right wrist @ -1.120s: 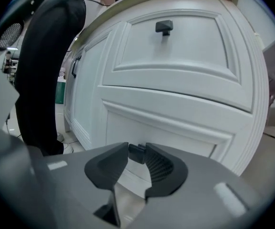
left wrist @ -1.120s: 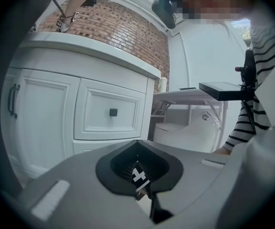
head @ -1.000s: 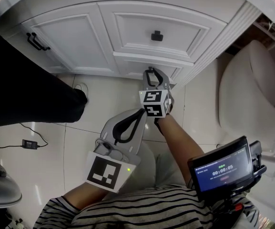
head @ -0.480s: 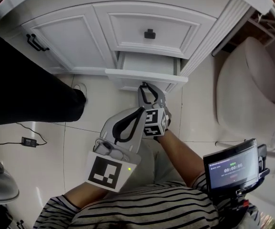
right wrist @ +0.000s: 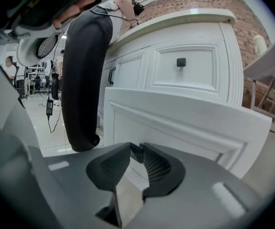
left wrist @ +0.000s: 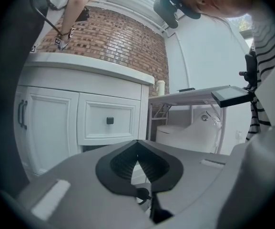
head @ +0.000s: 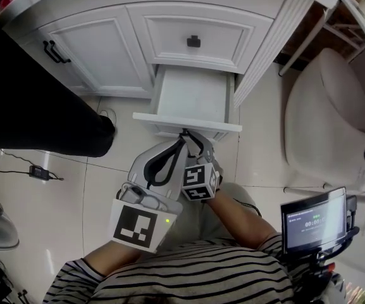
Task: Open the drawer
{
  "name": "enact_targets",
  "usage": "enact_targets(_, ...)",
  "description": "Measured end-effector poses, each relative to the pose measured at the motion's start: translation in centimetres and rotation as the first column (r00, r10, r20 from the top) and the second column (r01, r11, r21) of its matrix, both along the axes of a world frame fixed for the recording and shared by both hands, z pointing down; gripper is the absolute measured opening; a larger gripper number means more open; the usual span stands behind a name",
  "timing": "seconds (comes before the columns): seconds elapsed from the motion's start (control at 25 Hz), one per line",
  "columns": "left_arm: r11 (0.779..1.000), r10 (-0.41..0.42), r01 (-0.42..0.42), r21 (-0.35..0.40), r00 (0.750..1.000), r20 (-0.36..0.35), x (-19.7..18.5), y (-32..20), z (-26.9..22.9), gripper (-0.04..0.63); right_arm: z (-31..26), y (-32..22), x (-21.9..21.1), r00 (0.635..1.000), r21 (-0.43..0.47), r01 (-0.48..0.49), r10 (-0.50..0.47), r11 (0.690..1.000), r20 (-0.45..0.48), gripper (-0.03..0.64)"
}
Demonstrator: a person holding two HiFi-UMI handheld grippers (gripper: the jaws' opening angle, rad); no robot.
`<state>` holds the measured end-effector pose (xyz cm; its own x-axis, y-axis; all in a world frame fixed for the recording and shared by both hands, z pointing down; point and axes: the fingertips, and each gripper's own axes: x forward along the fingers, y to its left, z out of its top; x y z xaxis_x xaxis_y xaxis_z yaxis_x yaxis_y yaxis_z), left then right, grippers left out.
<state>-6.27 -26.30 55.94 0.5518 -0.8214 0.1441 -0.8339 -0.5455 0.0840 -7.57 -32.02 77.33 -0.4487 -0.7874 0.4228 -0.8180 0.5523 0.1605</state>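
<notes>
Lower drawer (head: 169, 117) stands pulled out of the white cabinet (head: 100, 49). Jaws of my right gripper (head: 186, 133) are closing on its dark knob (right wrist: 136, 152). My left gripper (left wrist: 137, 143) is closed, empty.

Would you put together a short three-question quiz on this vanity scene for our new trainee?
1. True or false: the lower drawer is pulled out and nothing shows inside it.
2. The upper knob is: A) white, B) black, C) brass.
3. Which gripper is at the lower drawer's front panel?

Key
1. True.
2. B.
3. The right gripper, its jaws closing with the lower knob between them.
</notes>
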Motion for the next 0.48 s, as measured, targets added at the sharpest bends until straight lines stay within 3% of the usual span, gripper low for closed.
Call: enact_targets(0.48, 0.998, -0.059, 0.059, 0.023, 0.998, -0.004, -1.2, 1.3, -0.5, 0.017, 0.4, 2.9, 0.0, 0.999, -0.035, -0.012, 0.013, 0.999, 0.029, 0.084)
